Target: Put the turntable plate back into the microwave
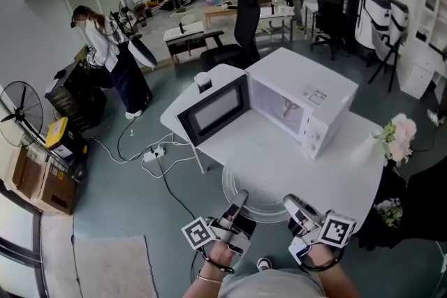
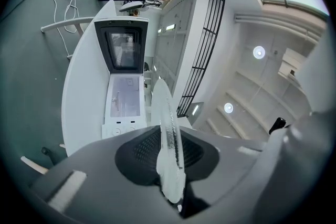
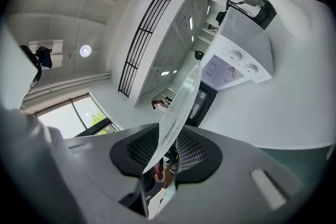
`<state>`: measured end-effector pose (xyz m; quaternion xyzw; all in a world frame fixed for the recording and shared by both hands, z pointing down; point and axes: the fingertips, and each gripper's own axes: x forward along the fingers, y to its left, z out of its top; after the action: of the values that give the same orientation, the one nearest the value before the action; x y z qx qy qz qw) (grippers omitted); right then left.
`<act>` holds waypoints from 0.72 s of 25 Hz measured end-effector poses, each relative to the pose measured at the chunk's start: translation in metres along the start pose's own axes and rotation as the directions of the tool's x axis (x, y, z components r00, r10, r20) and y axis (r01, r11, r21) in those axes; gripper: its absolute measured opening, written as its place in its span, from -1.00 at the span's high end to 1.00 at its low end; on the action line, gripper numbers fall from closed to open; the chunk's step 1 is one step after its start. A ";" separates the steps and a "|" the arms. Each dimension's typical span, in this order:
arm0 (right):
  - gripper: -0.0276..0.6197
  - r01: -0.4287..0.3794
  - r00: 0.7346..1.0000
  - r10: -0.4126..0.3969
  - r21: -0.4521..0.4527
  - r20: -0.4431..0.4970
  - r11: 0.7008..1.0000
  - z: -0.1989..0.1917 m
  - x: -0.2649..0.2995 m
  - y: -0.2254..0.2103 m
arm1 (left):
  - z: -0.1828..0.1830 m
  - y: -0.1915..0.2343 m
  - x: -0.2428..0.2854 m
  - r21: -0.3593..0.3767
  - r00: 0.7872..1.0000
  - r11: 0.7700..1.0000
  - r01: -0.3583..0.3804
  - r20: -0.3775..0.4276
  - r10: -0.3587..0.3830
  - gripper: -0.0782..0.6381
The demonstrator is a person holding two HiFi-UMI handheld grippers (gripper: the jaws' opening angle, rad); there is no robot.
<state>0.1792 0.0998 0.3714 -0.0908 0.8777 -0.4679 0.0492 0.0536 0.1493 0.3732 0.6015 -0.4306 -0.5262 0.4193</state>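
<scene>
The clear glass turntable plate (image 1: 262, 186) hangs level over the near edge of the round white table (image 1: 349, 150), held from my side by both grippers. My left gripper (image 1: 239, 197) is shut on its near-left rim, my right gripper (image 1: 290, 202) on its near-right rim. The white microwave (image 1: 307, 98) stands further back on the table with its door (image 1: 213, 110) swung open to the left and its cavity (image 1: 279, 107) showing. In the left gripper view the plate (image 2: 165, 123) runs edge-on between the jaws toward the microwave (image 2: 126, 102). The right gripper view shows the plate (image 3: 181, 107) the same way.
A vase of pale flowers (image 1: 397, 136) stands at the table's right edge and a small dark-topped jar (image 1: 203, 82) behind the door. A power strip with cables (image 1: 154, 153) lies on the floor at left. A black office chair (image 1: 241, 31) and a person (image 1: 105, 52) are beyond.
</scene>
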 end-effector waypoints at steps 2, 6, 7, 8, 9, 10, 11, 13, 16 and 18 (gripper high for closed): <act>0.63 0.000 1.000 0.000 0.005 0.001 1.000 0.004 0.004 -0.005 | 0.002 0.003 0.006 -0.006 1.000 1.000 -0.011 0.002 0.012 0.65; 0.63 -0.025 1.000 0.025 0.014 0.013 1.000 0.014 0.015 -0.009 | 0.009 0.011 0.018 -0.011 1.000 1.000 -0.025 -0.001 0.025 0.65; 0.63 -0.024 1.000 0.023 0.019 0.014 1.000 0.016 0.018 -0.012 | 0.011 0.012 0.021 -0.011 1.000 1.000 -0.026 -0.003 0.026 0.65; 0.63 -0.018 1.000 0.018 0.023 0.012 1.000 0.017 0.021 -0.014 | 0.014 0.014 0.024 -0.011 1.000 1.000 -0.026 -0.006 0.026 0.65; 0.63 -0.010 1.000 0.010 0.028 0.011 1.000 0.018 0.024 -0.016 | 0.017 0.015 0.027 -0.013 1.000 1.000 -0.026 -0.011 0.026 0.65; 0.63 -0.004 1.000 0.003 0.032 0.013 0.999 0.019 0.027 -0.018 | 0.020 0.016 0.031 -0.014 1.000 1.000 -0.026 -0.017 0.026 0.65; 0.63 -0.001 1.000 0.000 0.032 0.018 0.999 0.022 0.031 -0.020 | 0.024 0.018 0.035 -0.015 0.999 1.000 -0.025 -0.024 0.025 0.65; 0.63 0.002 0.999 -0.002 0.017 0.033 1.000 0.029 0.041 -0.025 | 0.032 0.025 0.045 -0.020 0.999 1.000 -0.020 -0.039 0.019 0.65; 0.63 0.019 0.998 -0.019 0.006 0.064 1.000 0.041 0.059 -0.036 | 0.048 0.037 0.065 -0.033 0.998 0.999 -0.014 -0.068 0.011 0.65; 0.63 0.029 0.996 -0.029 0.005 0.089 1.000 0.049 0.073 -0.036 | 0.060 0.042 0.078 -0.043 0.996 0.999 -0.014 -0.093 0.009 0.65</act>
<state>0.1207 0.0251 0.3742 -0.1241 0.8725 -0.4655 0.0817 -0.0039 0.0602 0.3866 0.6134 -0.4027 -0.5047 0.4548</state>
